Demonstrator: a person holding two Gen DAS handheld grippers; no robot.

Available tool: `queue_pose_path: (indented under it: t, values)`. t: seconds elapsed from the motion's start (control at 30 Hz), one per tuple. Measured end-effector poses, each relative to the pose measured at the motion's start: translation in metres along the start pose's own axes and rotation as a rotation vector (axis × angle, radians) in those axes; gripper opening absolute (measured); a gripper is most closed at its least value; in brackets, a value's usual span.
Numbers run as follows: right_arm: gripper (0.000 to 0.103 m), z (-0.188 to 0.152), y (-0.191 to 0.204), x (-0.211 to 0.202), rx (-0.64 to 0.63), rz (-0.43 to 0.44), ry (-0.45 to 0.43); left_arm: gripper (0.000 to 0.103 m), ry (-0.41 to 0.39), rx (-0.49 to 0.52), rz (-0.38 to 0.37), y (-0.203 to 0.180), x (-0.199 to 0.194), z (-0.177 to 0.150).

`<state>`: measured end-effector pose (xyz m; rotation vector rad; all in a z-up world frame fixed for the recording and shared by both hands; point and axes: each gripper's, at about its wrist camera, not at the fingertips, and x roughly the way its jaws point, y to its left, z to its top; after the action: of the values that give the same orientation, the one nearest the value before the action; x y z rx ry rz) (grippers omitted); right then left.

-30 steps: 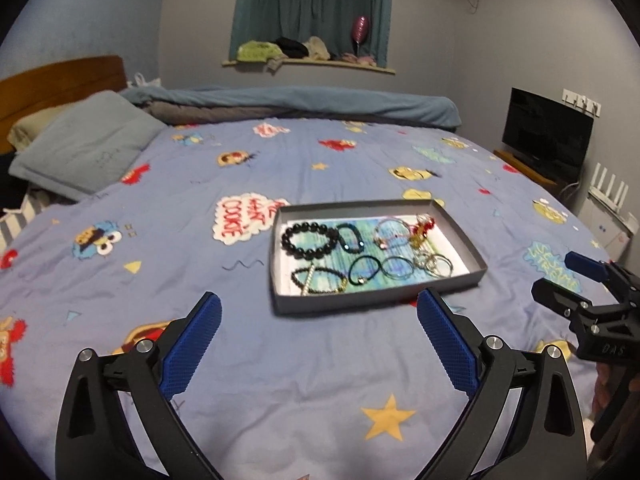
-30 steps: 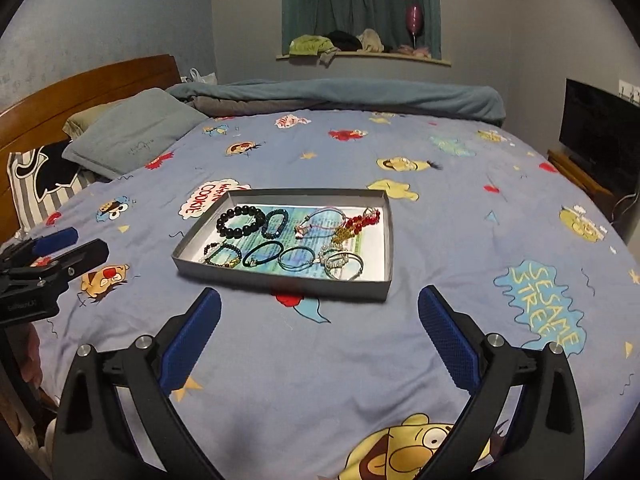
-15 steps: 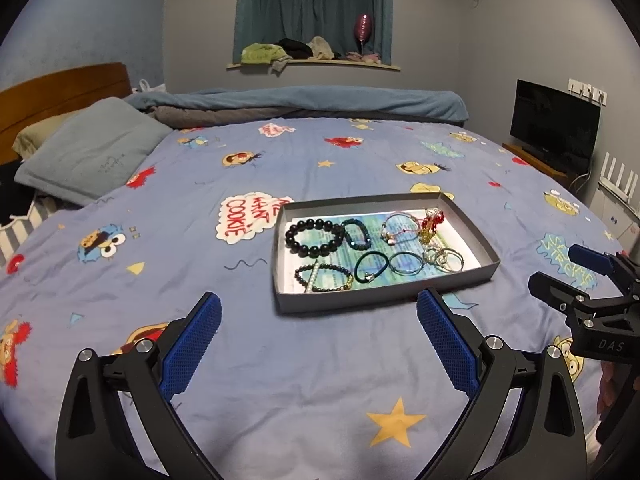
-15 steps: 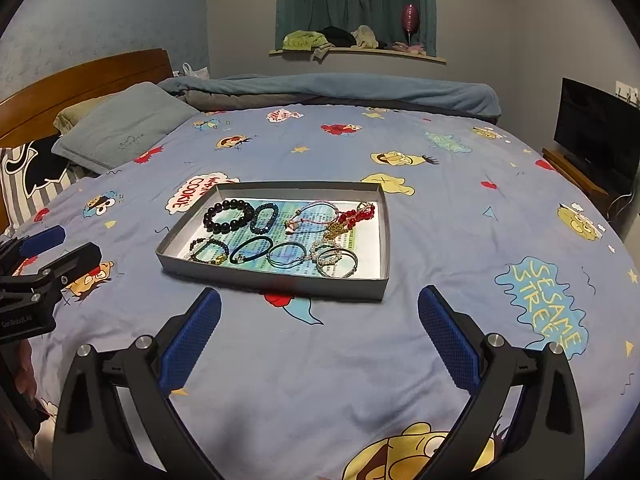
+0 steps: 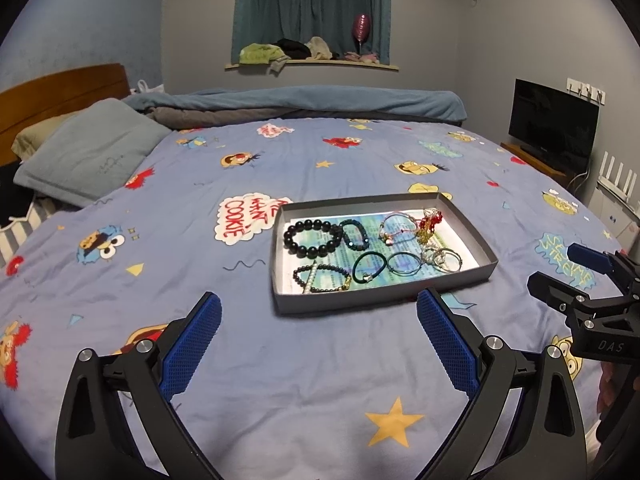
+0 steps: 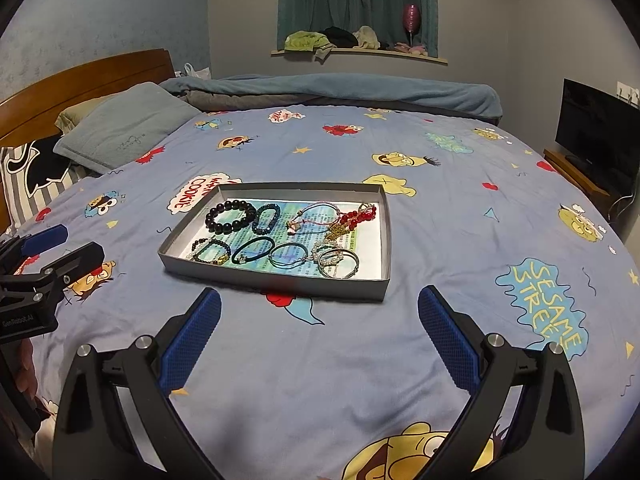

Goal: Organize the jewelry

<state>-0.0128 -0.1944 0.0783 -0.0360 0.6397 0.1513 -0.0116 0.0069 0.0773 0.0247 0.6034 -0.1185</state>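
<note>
A shallow grey box tray [image 5: 380, 298] [image 6: 276, 278] lies on the bed and holds several bracelets. Among them are a black bead bracelet [image 5: 310, 237] [image 6: 230, 216], a dark green band [image 5: 369, 267] [image 6: 253, 249], silver bangles [image 5: 442, 258] [image 6: 338, 263] and a red bead piece [image 5: 429, 220] [image 6: 358, 216]. My left gripper [image 5: 319, 334] hovers open just short of the tray's near edge, nothing between its fingers. My right gripper [image 6: 319, 328] is likewise open and empty before the tray. Each gripper shows at the edge of the other's view: the right gripper [image 5: 576, 276] and the left gripper [image 6: 60, 248].
The bed has a blue cartoon-print sheet [image 5: 280, 380]. Grey pillows [image 5: 92, 152] and a wooden headboard [image 6: 80, 80] lie at the left, a rolled blanket [image 5: 304, 100] at the far side. A TV [image 5: 552, 124] stands on a low stand at the right.
Both cameras have tilted up and shifted a little, so the tray sits slightly differently in view. Both grippers stay open and empty; the jewelry has not moved.
</note>
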Motion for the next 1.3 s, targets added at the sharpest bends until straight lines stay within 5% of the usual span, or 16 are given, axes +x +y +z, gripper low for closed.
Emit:
queue_pose_path:
  t: [1.3]
  values:
    - [0.097,0.0008,-0.0019,-0.0023,-0.002,0.000,0.003,0.097,-0.001,0.006,-0.004,-0.0009,-0.0036,-0.0019]
